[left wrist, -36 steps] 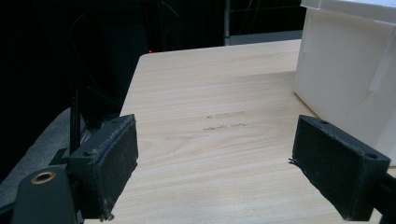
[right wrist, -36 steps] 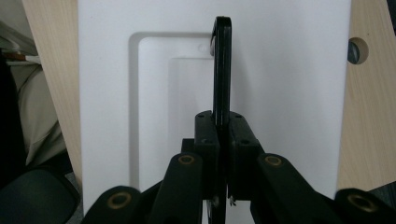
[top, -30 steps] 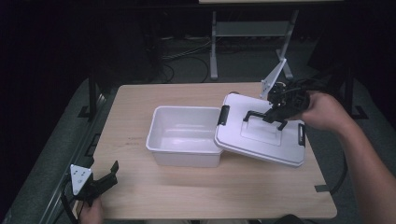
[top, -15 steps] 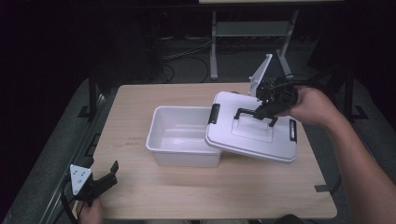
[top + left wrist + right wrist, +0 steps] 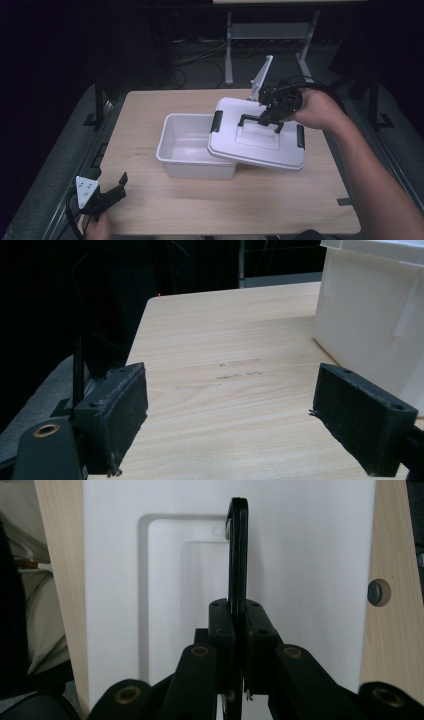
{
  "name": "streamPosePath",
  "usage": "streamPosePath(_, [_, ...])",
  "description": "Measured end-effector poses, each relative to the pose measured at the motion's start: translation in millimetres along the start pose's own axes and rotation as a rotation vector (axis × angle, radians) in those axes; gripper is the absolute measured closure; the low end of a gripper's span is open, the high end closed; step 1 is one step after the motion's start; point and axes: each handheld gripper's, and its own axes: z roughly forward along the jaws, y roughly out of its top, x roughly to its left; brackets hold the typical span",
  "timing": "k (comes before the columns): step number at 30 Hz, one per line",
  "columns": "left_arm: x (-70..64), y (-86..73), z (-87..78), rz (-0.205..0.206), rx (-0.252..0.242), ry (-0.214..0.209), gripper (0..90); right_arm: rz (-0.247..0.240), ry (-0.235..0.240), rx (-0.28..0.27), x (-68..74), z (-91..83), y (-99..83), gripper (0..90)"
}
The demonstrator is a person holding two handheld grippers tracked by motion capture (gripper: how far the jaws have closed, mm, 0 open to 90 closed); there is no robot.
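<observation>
A white plastic bin (image 5: 186,145) stands open in the middle of the wooden table. A white lid (image 5: 260,150) with black latches hangs tilted over the bin's right side, its left edge above the bin's rim. My right gripper (image 5: 268,116) is shut on the lid's black handle (image 5: 238,555), which runs upright between the jaws in the right gripper view. My left gripper (image 5: 116,189) rests open near the table's front left corner, its pads (image 5: 120,415) wide apart with nothing between them. The bin's wall (image 5: 370,320) shows at the right of the left gripper view.
The wooden table (image 5: 150,115) has bare surface left of the bin and along its front edge. A metal stand (image 5: 230,55) and cables sit on the dark floor behind the table. A small dark tape mark (image 5: 346,201) lies near the front right edge.
My right gripper has carried the lid leftward and lifted it, so its left edge now overlaps the bin's right rim. The left gripper has not moved.
</observation>
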Motion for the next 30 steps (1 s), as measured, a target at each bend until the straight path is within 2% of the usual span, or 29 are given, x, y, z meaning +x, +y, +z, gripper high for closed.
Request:
streamPosePath(16, [0.2,-0.4,0.2,-0.005,0.002,-0.005,13.6,-0.033,0.015,-0.001,-0.6,10.6,28.9,84.5])
streamPosePath(30, [-2.6,-0.2,1.7,-0.002,0.001,-0.010,13.6,-0.045,0.029,-0.008,-2.6,21.6,42.8,84.5])
